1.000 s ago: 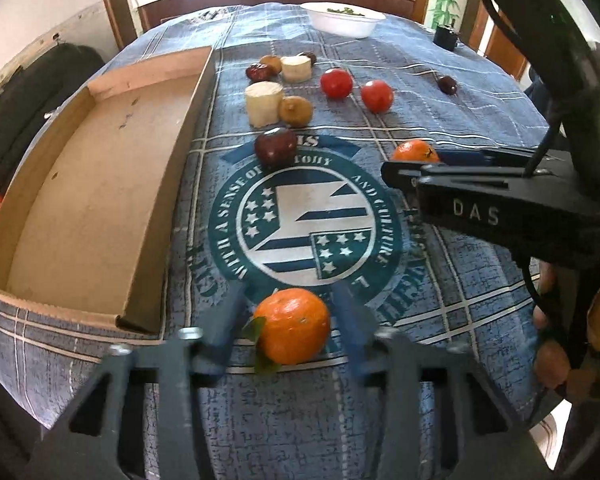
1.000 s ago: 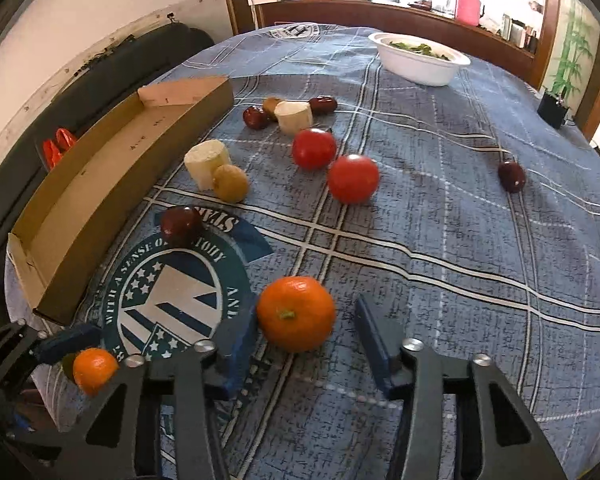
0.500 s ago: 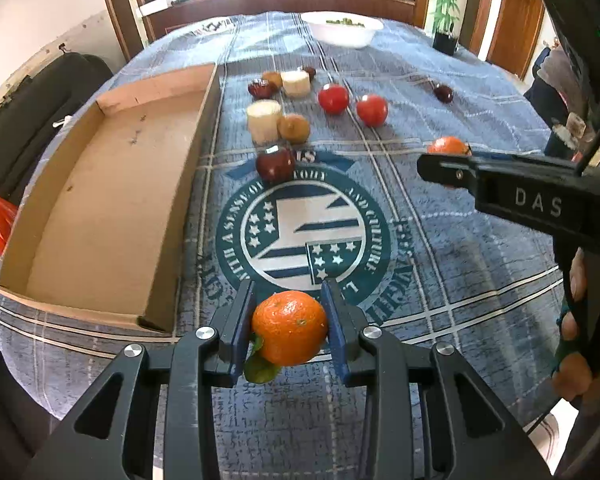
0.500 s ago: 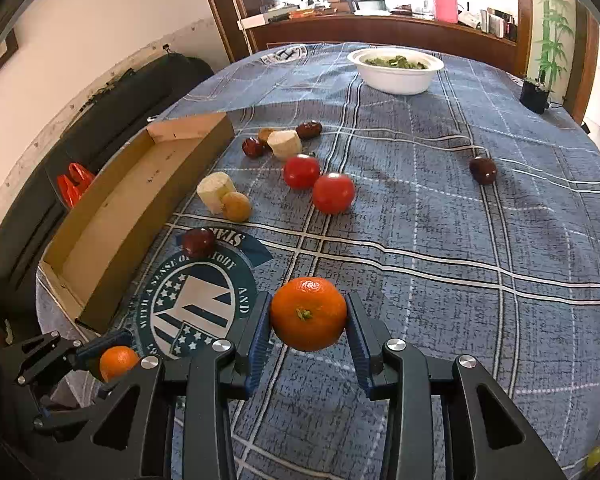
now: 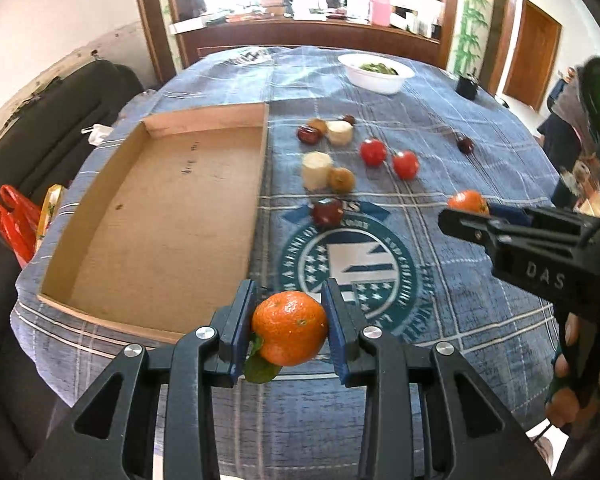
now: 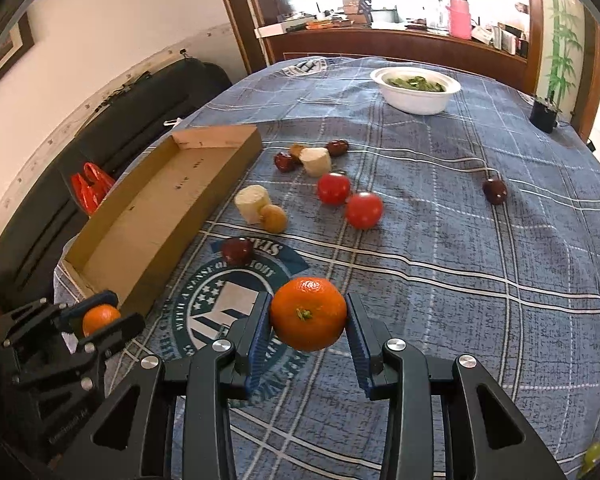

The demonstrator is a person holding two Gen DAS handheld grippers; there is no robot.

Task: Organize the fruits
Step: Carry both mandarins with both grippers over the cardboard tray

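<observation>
My left gripper (image 5: 288, 326) is shut on an orange with a green leaf (image 5: 289, 327), lifted above the blue tablecloth near the front corner of the cardboard tray (image 5: 156, 216). My right gripper (image 6: 308, 316) is shut on a second orange (image 6: 308, 314), held over the round emblem on the cloth. Each gripper shows in the other's view: the right one (image 5: 466, 210) at the right edge, the left one (image 6: 100, 318) at the lower left. On the cloth lie two red tomatoes (image 6: 350, 200), two pale cut pieces (image 6: 254, 204), small brown fruits (image 6: 273, 218) and dark red fruits (image 6: 237, 250).
A white bowl of greens (image 6: 416, 90) stands at the far side of the table. One dark fruit (image 6: 495, 191) lies apart on the right. A small black container (image 6: 544, 112) sits at the far right edge. A dark sofa with a red bag (image 6: 90, 186) lies left of the table.
Both grippers closed on their oranges and lifted them off the cloth; both views have risen and show more of the room.
</observation>
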